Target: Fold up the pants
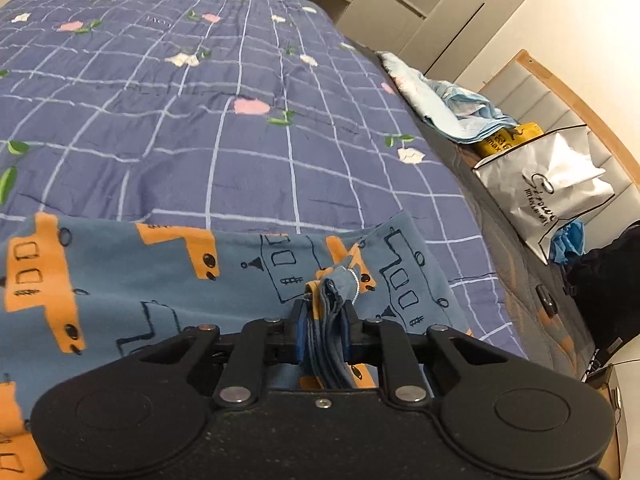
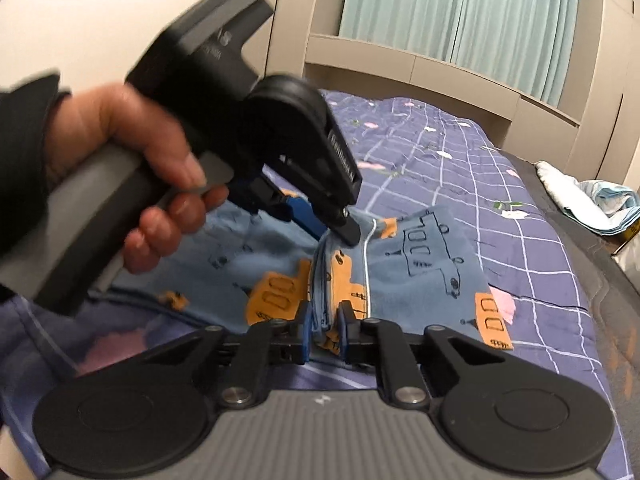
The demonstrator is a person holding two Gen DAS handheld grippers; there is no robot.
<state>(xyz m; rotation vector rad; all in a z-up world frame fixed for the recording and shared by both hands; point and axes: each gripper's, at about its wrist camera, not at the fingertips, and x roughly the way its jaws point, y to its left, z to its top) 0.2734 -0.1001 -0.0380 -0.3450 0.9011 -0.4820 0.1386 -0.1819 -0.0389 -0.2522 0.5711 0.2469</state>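
The pants (image 1: 132,276) are blue with orange and outlined vehicle prints and lie on the purple checked bedspread (image 1: 180,120). My left gripper (image 1: 323,316) is shut on a bunched edge of the pants with a white drawstring. In the right wrist view the pants (image 2: 424,264) lie ahead, and my right gripper (image 2: 323,320) is shut on a gathered fold of their edge. The left gripper (image 2: 340,228), held in a hand, pinches the same edge a little farther along.
The bed's right edge drops off, with a white paper bag (image 1: 556,184), a yellow box (image 1: 508,140) and a black bag (image 1: 608,276) beside it. A light blue cloth (image 1: 444,100) lies on the bed's far right. Cabinets and a curtain (image 2: 460,12) stand behind.
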